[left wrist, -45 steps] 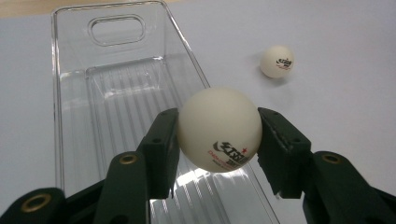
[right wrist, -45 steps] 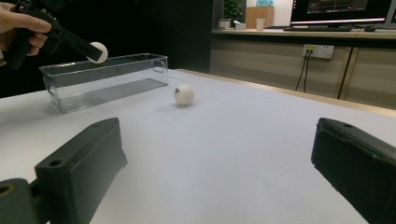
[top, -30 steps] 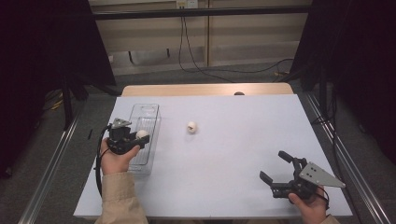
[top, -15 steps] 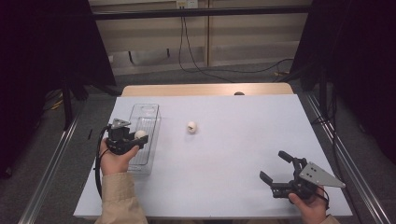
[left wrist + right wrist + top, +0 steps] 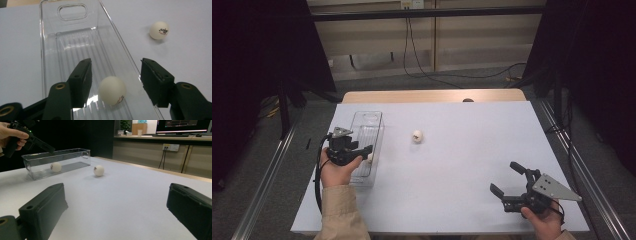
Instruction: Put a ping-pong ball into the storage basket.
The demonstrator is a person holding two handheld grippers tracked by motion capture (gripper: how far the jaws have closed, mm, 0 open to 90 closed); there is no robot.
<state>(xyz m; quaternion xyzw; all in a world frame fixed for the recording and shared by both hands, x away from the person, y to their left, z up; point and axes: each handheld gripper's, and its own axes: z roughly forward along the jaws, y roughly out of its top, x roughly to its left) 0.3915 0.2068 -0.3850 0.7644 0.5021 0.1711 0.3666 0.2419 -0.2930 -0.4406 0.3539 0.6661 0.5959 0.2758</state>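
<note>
A clear plastic bin (image 5: 367, 125) stands on the white table at the left. My left gripper (image 5: 368, 154) hovers over the bin's near end. Its jaws have just been opening, and in the left gripper view (image 5: 116, 65) they stand apart. A white ping-pong ball (image 5: 112, 90) lies below them on the bin's ribbed floor, touched by neither pad. A second white ball (image 5: 417, 136) rests on the table right of the bin. My right gripper (image 5: 503, 176) is open above the front right of the table, with nothing between its jaws.
The bin (image 5: 62, 155) has a handle cut-out at its far end. A wooden strip (image 5: 432, 95) borders the table's far edge. Metal rails run along both sides, and cables lie on the floor behind.
The left jaws have parted, and the ball they held now lies on the bin floor. Neither hand has shifted.
</note>
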